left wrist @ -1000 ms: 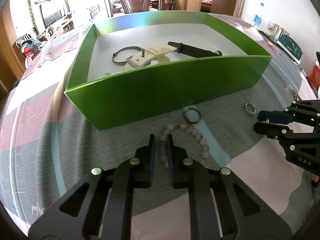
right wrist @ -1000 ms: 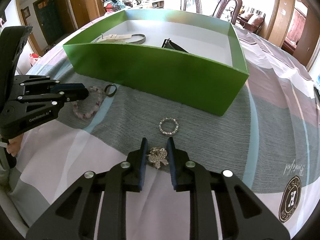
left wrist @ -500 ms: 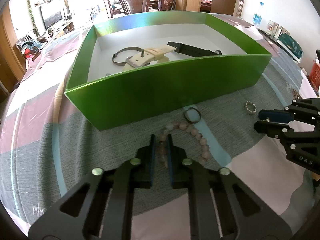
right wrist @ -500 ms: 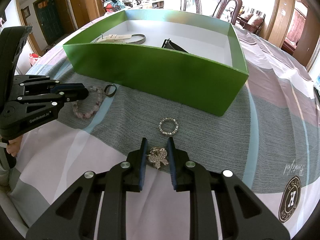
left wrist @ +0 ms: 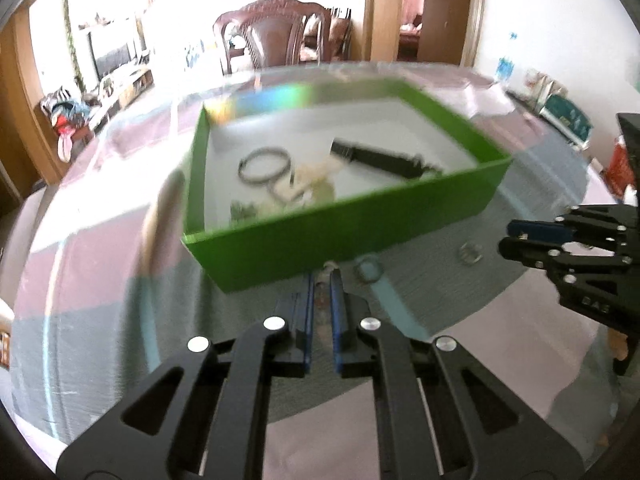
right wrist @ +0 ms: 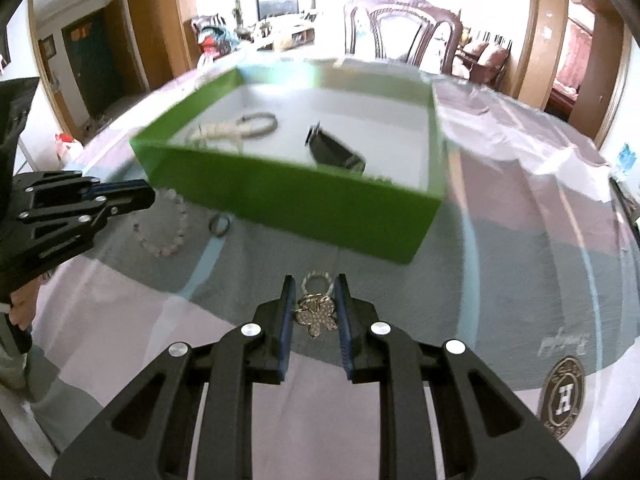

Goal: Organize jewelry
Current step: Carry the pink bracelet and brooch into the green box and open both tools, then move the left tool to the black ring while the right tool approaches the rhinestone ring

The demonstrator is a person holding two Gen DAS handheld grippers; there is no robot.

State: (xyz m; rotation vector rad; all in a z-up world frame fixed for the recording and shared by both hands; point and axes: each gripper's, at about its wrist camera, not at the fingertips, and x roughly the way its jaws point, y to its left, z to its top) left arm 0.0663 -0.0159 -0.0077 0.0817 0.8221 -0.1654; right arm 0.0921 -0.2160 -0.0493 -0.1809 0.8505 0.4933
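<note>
Right gripper (right wrist: 314,316): fingers nearly closed, pads pinching a rhinestone flower brooch (right wrist: 316,316), held clear of the cloth. Left gripper (left wrist: 321,304): fingers almost fully together on a pinkish strand of the pink bead bracelet (right wrist: 164,224); in the right wrist view most of that bracelet lies on the grey stripe of the tablecloth (right wrist: 520,272), just near of the green box (right wrist: 292,196). A dark ring (right wrist: 219,225) lies right of the bracelet, a sparkly ring (right wrist: 318,282) just beyond the right fingertips. Inside the box: metal bangle (left wrist: 264,166) far left, cream watch (left wrist: 308,184) beside it, black watch (left wrist: 384,158) to the right. View blurred
</note>
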